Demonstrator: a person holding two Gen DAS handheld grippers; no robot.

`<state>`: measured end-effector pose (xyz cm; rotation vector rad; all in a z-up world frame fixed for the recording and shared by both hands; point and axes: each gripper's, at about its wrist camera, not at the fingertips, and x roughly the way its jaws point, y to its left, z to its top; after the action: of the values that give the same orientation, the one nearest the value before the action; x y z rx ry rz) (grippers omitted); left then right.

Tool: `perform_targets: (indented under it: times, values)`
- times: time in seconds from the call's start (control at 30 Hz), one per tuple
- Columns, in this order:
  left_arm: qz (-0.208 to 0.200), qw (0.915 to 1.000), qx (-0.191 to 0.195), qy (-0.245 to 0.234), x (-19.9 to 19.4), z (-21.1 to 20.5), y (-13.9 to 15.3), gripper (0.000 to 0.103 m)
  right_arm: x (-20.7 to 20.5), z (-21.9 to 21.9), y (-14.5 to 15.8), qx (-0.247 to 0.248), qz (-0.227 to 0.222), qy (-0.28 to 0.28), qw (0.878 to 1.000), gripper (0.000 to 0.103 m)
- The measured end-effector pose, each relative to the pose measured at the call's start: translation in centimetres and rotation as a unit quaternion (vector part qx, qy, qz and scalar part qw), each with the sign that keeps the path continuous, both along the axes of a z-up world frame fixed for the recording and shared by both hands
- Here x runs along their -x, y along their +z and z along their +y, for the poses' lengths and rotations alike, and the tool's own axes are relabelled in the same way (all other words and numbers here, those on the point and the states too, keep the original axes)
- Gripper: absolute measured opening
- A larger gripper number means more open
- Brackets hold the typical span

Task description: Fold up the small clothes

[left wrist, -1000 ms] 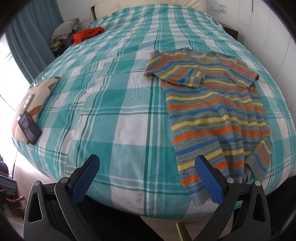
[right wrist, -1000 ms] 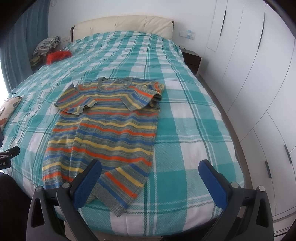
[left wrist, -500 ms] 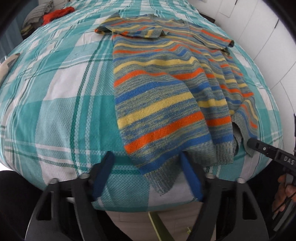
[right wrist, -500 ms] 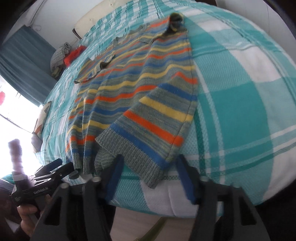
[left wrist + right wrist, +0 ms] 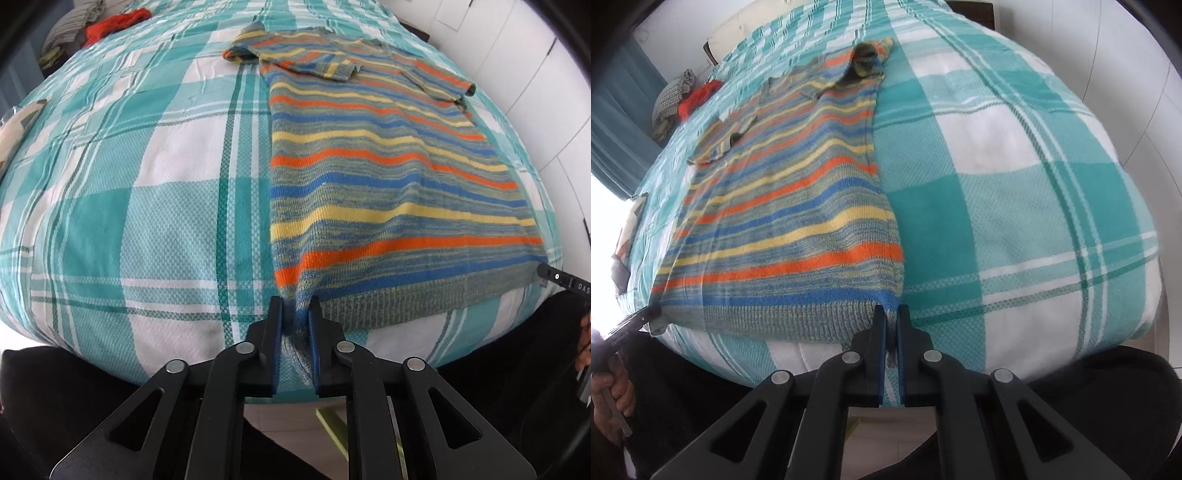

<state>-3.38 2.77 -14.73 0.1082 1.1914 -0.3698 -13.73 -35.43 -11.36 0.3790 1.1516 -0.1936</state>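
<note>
Two tools, one striped sweater, pinched hem corners.

Left gripper: matte black plastic frame, two angular arms with triangular cut-outs, four round silver pivot screws across the linkage. Fingers are narrow black bars faced with blue textured pads.

Right gripper: same build, black linkage, four silver screw heads, blue-padded fingers.

In the right wrist view the other unit's black body carries small white lettering, too blurred to read; a bare hand wraps its handle. In the left wrist view the opposite unit shows white letters "DAS" at frame edge. Dark clothing along the lower frame edges.
</note>
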Motion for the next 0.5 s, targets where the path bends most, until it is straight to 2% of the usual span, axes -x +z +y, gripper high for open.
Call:
perform_targets:
  times: [0.03,0.07,0.1,0.13,0.17,0.2,0.23,0.27,0.3,0.33,0.37,0.43,0.5]
  values:
    - [0.001,1.0000,0.002,0.006,0.1,0.2,-0.2,0.035,-0.1,-0.1,-0.6,-0.011,0.004,-0.004,1.000,0.008]
    - [0.000,0.9999,0.004,0.013,-0.2,0.4,0.0,0.060,0.0,-0.1,-1.2,-0.025,0.003,-0.007,1.000,0.011]
    - [-0.007,0.9997,0.010,0.022,-0.1,0.8,0.1,0.070,0.2,-0.3,-1.5,-0.038,0.001,-0.014,0.999,0.015]
    - [-0.016,0.9991,0.023,0.030,0.0,1.1,0.4,0.080,0.3,-0.6,-1.6,-0.054,-0.003,-0.019,0.998,0.028]
    - [-0.019,0.9986,0.036,0.033,0.0,1.3,0.4,0.081,0.6,-0.8,-1.7,-0.074,-0.012,-0.025,0.997,0.040]
    - [-0.011,0.9983,0.048,0.033,-0.2,1.2,0.3,0.081,0.6,-1.2,-1.9,-0.095,-0.022,-0.032,0.995,0.044]
    - [0.001,0.9978,0.059,0.031,-0.5,1.0,0.0,0.079,0.5,-1.5,-2.2,-0.112,-0.030,-0.038,0.992,0.046]
    - [0.012,0.9969,0.072,0.030,-0.8,0.8,-0.4,0.060,0.3,-1.7,-2.6,-0.126,-0.034,-0.043,0.991,0.048]
    - [0.027,0.9954,0.088,0.026,-1.2,0.4,-0.9,0.040,0.0,-1.9,-3.1,-0.141,-0.039,-0.048,0.988,0.047]
    - [0.045,0.9937,0.100,0.025,-1.6,0.2,-1.4,0.007,-0.1,-2.3,-3.4,-0.155,-0.045,-0.055,0.985,0.029]
    - [0.049,0.9924,0.105,0.041,-1.9,0.4,-1.5,0.004,0.0,-2.6,-3.3,-0.165,-0.052,-0.061,0.983,0.005]
    - [0.051,0.9907,0.110,0.062,-1.8,1.4,-1.2,0.003,0.2,-3.0,-2.7,-0.156,-0.048,-0.073,0.984,0.004]
    - [0.045,0.9916,0.105,0.060,-1.1,2.3,-0.3,0.003,0.5,-2.5,-1.2,-0.110,-0.031,-0.058,0.992,0.004]
